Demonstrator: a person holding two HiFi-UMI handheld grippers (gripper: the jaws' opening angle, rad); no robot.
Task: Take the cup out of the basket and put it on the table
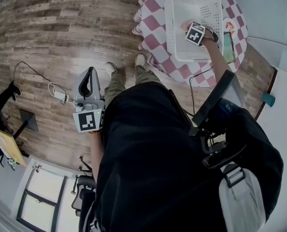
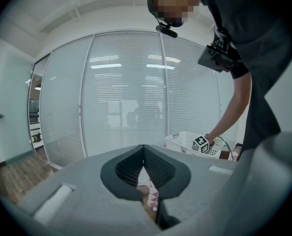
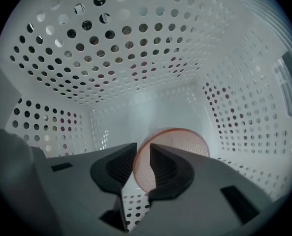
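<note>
Inside basket [image 3: 136,58], right gripper [image 3: 143,154] jaws narrow, pinching cup [image 3: 185,141] wall at rim. Tip: lift straight up, slow, clear basket sides, then over to table [image 1: 155,47]. Left gripper [image 2: 143,156] closed, empty.

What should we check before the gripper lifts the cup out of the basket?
1. Right gripper is inside the basket: ok.
2. Cup wall sits between its jaws, one jaw outside and one inside: ok.
3. Jaws squeezed tight on the cup: cannot tell; a narrow gap shows between them.
4. Left gripper is shut, empty and away from the basket: ok.
5. Free spot on the table beside the basket: ok.
</note>
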